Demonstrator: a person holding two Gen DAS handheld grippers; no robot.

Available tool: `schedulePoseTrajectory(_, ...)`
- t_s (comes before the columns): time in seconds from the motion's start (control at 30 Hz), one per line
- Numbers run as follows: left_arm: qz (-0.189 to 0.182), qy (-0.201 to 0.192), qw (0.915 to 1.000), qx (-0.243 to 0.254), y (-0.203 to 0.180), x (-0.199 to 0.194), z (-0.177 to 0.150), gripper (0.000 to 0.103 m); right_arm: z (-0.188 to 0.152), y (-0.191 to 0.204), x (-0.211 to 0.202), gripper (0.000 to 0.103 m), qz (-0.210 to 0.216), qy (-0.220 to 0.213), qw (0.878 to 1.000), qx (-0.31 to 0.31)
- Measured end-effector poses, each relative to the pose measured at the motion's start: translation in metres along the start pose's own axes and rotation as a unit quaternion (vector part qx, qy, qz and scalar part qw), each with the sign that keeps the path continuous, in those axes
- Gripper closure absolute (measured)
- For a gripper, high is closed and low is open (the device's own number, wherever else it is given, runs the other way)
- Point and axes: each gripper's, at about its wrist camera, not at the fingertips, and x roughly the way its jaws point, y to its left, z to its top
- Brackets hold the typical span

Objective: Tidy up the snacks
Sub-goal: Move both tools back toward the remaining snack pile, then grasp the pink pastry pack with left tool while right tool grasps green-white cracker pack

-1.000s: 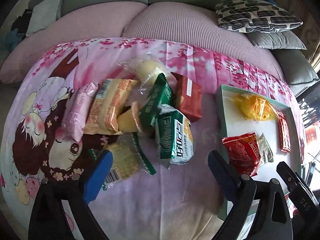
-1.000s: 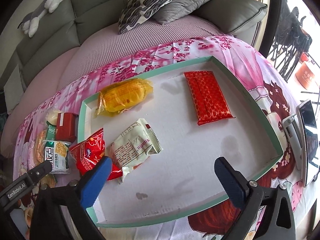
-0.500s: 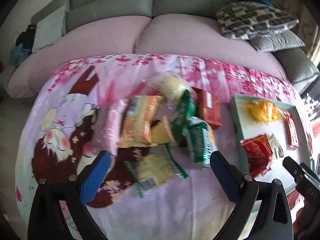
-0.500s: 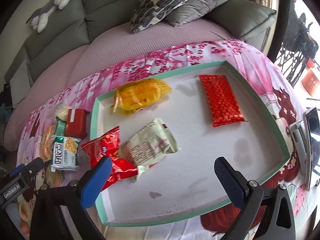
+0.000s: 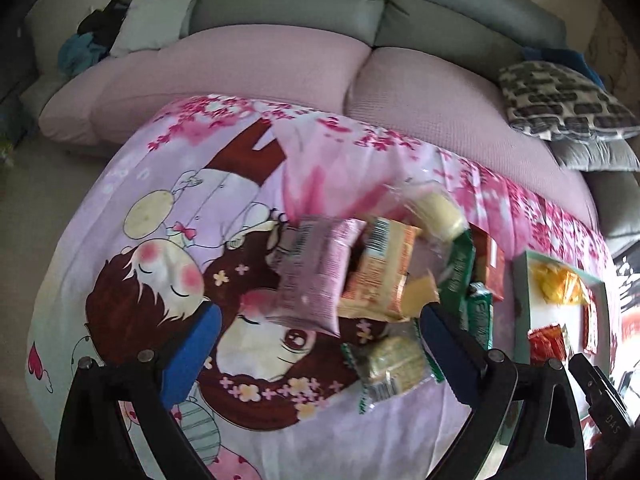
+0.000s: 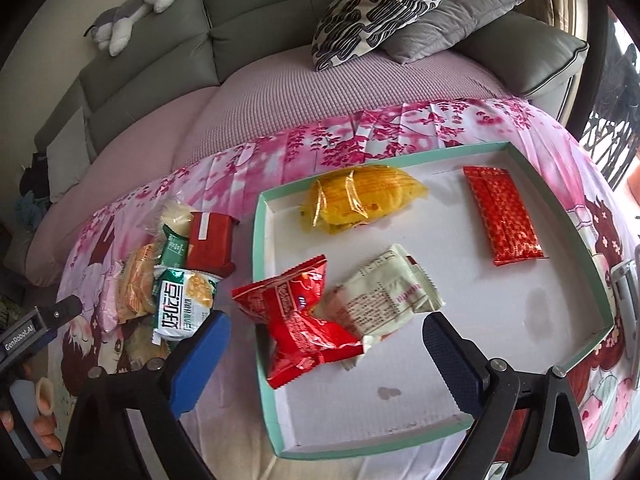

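A pile of snack packs lies on the cartoon cloth: a pink pack (image 5: 316, 276), an orange pack (image 5: 380, 276), a green-edged cracker pack (image 5: 394, 362), a green-and-white pack (image 6: 186, 304) and a red box (image 6: 210, 240). The teal-rimmed white tray (image 6: 258, 280) holds a yellow pack (image 6: 360, 198), a red patterned pack (image 6: 504, 220), a red pouch (image 6: 304, 320) and a cream pack (image 6: 384, 296). My left gripper (image 5: 320, 344) is open and empty, above the cloth near the pile. My right gripper (image 6: 326, 352) is open and empty over the tray's front.
A grey sofa with pink cushions (image 5: 248, 64) runs behind the cloth. A patterned pillow (image 6: 384, 4) and a grey pillow (image 6: 452, 16) lie at the back right. A plush toy (image 6: 132, 4) sits on the sofa back. A phone stand (image 6: 624, 292) is right of the tray.
Both grippers have pulled back and swung left. The snack pile now sits further right in the left wrist view, and the tray has shifted right in the right wrist view. Both stay open.
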Motion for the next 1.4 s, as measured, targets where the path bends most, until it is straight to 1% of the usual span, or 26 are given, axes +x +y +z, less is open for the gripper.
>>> schedulePoseTrajectory(0.07,0.002,0.004,0.9999,-0.012,0.009,0.004,0.003,0.003,0.004,0.009,0.001,0.012,-0.007,-0.002,1.000,-0.009)
schedulePoseTrajectory(0.1,0.002,0.005,0.9998,-0.017,0.013,0.006,0.006,0.003,0.006,0.013,0.002,0.013,-0.005,-0.004,1.000,-0.012)
schedulePoseTrajectory(0.23,0.002,0.008,0.9993,-0.037,0.028,0.012,0.016,0.003,0.013,0.031,0.004,0.013,0.013,-0.001,1.000,-0.016)
schedulePoseTrajectory(0.37,-0.003,0.008,0.9987,-0.051,0.038,0.016,0.026,0.003,0.020,0.055,0.007,0.013,0.030,0.007,0.999,-0.037)
schedulePoseTrajectory(0.47,-0.017,0.011,0.9985,-0.050,0.038,0.022,0.033,0.003,0.029,0.073,0.008,0.013,0.054,0.011,0.997,-0.049)
schedulePoseTrajectory(0.57,-0.041,0.022,0.9973,-0.057,0.038,0.032,0.037,0.003,0.036,0.092,0.010,0.013,0.077,0.017,0.995,-0.062)
schedulePoseTrajectory(0.63,-0.052,0.035,0.9962,-0.061,0.037,0.042,0.037,0.004,0.039,0.102,0.015,0.017,0.094,0.027,0.993,-0.067)
schedulePoseTrajectory(0.67,-0.053,0.040,0.9960,-0.060,0.035,0.046,0.037,0.004,0.040,0.107,0.019,0.021,0.100,0.036,0.992,-0.067)
schedulePoseTrajectory(0.77,-0.055,0.050,0.9956,-0.057,0.032,0.056,0.035,0.004,0.038,0.118,0.030,0.026,0.119,0.058,0.989,-0.068)
schedulePoseTrajectory(0.8,-0.056,0.052,0.9954,-0.057,0.032,0.058,0.034,0.004,0.036,0.121,0.035,0.028,0.121,0.066,0.988,-0.069)
schedulePoseTrajectory(0.93,-0.063,0.063,0.9944,-0.057,0.032,0.070,0.032,0.004,0.026,0.126,0.056,0.031,0.125,0.099,0.985,-0.071)
schedulePoseTrajectory(1.03,-0.066,0.073,0.9935,-0.057,0.031,0.080,0.030,0.010,0.020,0.123,0.072,0.035,0.118,0.122,0.983,-0.064)
schedulePoseTrajectory(1.1,-0.066,0.081,0.9929,-0.057,0.031,0.086,0.029,0.021,0.017,0.120,0.081,0.038,0.118,0.132,0.982,-0.058)
schedulePoseTrajectory(1.2,-0.073,0.086,0.9914,-0.066,0.033,0.092,0.029,0.027,0.014,0.117,0.089,0.041,0.104,0.136,0.984,-0.057)
schedulePoseTrajectory(1.33,-0.063,0.097,0.9914,-0.062,0.031,0.099,0.026,0.035,0.014,0.110,0.096,0.042,0.104,0.141,0.983,-0.048)
schedulePoseTrajectory(1.4,-0.053,0.098,0.9922,-0.056,0.029,0.101,0.025,0.042,0.012,0.107,0.102,0.043,0.106,0.151,0.982,-0.043)
